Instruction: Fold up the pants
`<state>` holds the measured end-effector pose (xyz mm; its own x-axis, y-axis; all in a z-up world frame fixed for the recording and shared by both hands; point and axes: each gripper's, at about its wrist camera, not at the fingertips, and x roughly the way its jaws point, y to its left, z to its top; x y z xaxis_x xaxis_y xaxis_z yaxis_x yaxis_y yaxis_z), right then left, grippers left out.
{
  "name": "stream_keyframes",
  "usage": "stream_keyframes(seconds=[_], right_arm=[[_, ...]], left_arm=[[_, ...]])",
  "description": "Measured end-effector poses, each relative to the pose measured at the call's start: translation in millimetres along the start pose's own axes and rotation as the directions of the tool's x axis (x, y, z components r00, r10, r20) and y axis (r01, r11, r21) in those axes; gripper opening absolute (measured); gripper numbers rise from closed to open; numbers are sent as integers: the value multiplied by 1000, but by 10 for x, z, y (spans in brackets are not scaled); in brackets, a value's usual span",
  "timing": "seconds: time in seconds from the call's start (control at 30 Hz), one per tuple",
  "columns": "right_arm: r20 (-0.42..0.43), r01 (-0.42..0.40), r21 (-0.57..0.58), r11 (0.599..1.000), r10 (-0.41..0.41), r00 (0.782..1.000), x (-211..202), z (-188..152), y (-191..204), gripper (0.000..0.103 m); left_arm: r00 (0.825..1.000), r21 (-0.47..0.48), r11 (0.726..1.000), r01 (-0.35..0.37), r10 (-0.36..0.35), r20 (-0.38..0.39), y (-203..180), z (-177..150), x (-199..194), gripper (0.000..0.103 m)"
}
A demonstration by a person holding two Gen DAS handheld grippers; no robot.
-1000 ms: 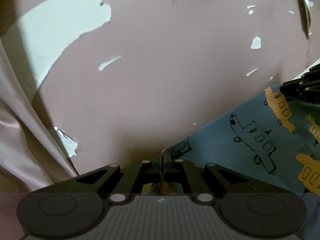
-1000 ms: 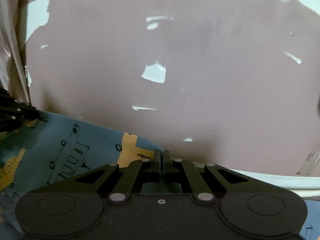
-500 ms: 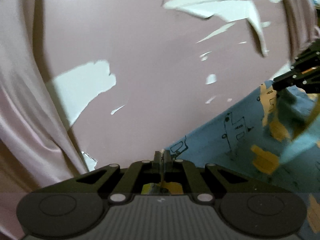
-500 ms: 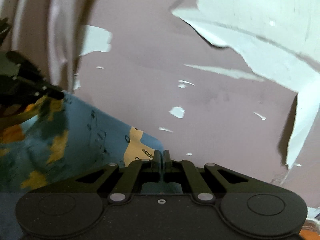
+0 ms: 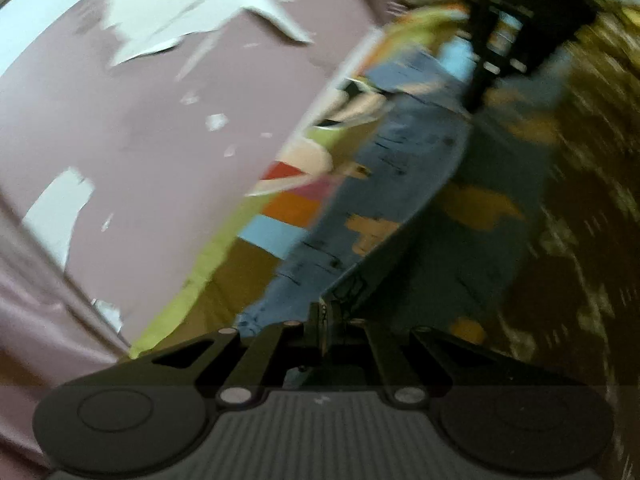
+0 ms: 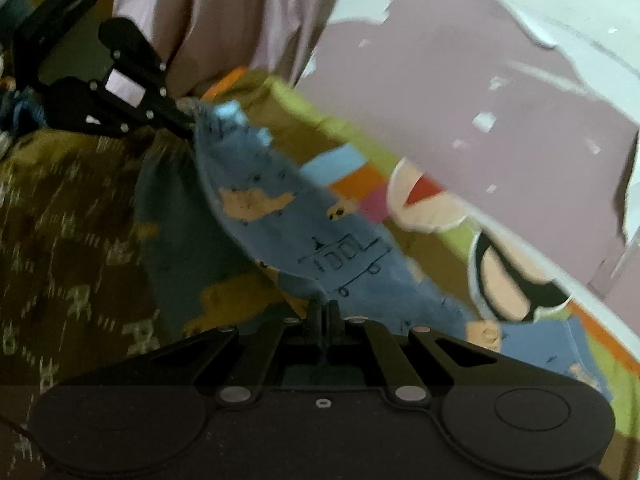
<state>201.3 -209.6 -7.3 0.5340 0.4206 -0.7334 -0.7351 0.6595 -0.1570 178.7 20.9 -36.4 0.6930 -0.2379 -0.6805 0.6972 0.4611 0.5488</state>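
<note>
Gripping, left gripper (image 5: 323, 314): jaws closed on the pants' (image 5: 404, 168) edge; seen in the right view at upper left (image 6: 188, 124), pinching a corner.
Right gripper (image 6: 325, 312): jaws closed on the fabric; blurred in the left view at upper right (image 5: 478, 100).
Pants: blue with orange patches and drawn vehicles, hanging stretched between both grippers above the sheet.
Sheet (image 6: 516, 276): green, cartoon print, beneath and beyond the pants.
Wall (image 6: 460, 92): pink, paint peeling, behind the sheet.
Curtain (image 6: 224, 20): pale pink, beside the wall.
</note>
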Motion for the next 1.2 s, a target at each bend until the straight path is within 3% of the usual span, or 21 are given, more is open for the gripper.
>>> stream_keyframes(seconds=[0.07, 0.43, 0.8, 0.9, 0.93, 1.0, 1.2], right_arm=[[-17, -4, 4, 1000, 5, 1000, 37, -44, 55, 0], [-37, -31, -58, 998, 29, 999, 17, -127, 291, 0], [-53, -91, -118, 989, 85, 995, -26, -202, 411, 0], [-53, -76, -148, 986, 68, 996, 4, -208, 458, 0], [-44, -62, -166, 984, 56, 997, 5, -203, 462, 2], [-28, -46, -225, 973, 40, 999, -4, -202, 493, 24], [-63, -26, -348, 937, 4, 998, 182, -212, 534, 48]], left_arm=[[1000, 63, 998, 7, -6, -8, -120, -52, -22, 2], [998, 120, 992, 36, -30, -55, -305, -170, -53, 1], [994, 106, 991, 81, -73, -76, -298, -195, -45, 1], [994, 107, 991, 82, -73, -80, -309, -196, -34, 1], [994, 106, 991, 81, -73, -79, -307, -194, -36, 1], [994, 102, 992, 79, -71, -78, -299, -195, -43, 1], [995, 95, 993, 74, -67, -75, -298, -188, -52, 1]])
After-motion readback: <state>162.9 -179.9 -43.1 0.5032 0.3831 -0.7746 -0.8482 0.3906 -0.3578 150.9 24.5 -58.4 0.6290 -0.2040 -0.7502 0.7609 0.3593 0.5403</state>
